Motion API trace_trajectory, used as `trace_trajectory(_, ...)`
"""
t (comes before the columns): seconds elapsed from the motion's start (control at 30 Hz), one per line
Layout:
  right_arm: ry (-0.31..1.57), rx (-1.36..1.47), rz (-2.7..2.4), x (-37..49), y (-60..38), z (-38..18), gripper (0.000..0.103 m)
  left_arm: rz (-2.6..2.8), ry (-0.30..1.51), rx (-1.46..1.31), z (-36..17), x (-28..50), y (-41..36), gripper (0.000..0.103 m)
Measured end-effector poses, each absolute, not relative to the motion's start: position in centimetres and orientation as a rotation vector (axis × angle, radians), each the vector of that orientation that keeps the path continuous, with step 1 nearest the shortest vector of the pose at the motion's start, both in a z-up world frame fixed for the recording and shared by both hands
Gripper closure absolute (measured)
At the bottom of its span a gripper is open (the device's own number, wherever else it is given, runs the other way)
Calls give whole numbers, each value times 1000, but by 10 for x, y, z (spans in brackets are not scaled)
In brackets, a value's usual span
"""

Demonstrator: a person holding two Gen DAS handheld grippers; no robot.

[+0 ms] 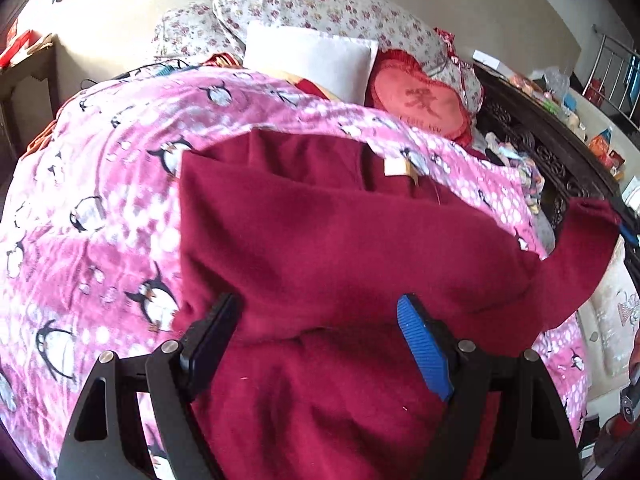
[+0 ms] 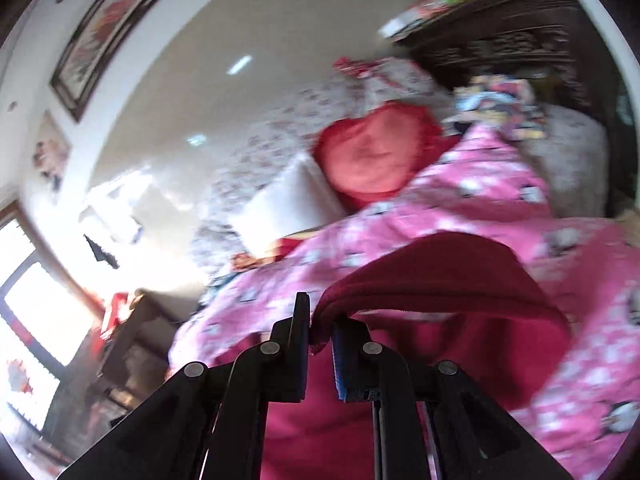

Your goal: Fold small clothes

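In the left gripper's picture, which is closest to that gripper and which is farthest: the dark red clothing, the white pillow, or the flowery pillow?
1. Dark red clothing: right under the left gripper.
2. White pillow: farther up the bed, past the penguin blanket.
3. Flowery pillow: behind the white one, against the wall.

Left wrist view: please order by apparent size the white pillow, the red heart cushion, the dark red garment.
1. dark red garment, nearest the camera, so partly inflated.
2 and 3. white pillow and red heart cushion look alike; no ranking.

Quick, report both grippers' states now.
Left gripper: open, over the dark red garment, holding nothing.
Right gripper: closed on the dark red garment's edge, lifting it above the penguin blanket.
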State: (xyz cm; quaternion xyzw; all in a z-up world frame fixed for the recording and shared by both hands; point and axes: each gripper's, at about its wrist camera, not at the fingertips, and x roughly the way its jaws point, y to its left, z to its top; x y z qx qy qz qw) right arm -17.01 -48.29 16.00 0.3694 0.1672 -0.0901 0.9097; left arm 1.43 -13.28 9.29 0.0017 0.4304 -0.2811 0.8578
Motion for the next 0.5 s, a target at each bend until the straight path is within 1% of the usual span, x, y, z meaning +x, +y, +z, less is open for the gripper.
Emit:
trace_trajectory(0.13, 370, 760, -62, -126, -426, 160, 92, -577, 886, -38, 100, 21, -114, 22)
trace_trajectory(0.27, 433, 795, 39, -79, -374, 130, 92, -554, 901, -72, 96, 31, -99, 22)
trace_trajectory(0.33, 503, 811, 77, -54, -350, 103, 92, -541, 914, -84, 90, 35, -93, 22)
trace_trajectory(0.37, 543, 810, 88, -45, -343, 90, 89, -534, 925, -94, 87, 38, -89, 22)
trace_trajectory(0.43, 690, 815, 110, -28, -327, 56, 88, -527, 955, -113, 79, 46, -85, 22)
trace_trajectory(0.5, 806, 800, 101, -24, -319, 34, 82, -525, 980, -133, 73, 51, -82, 22)
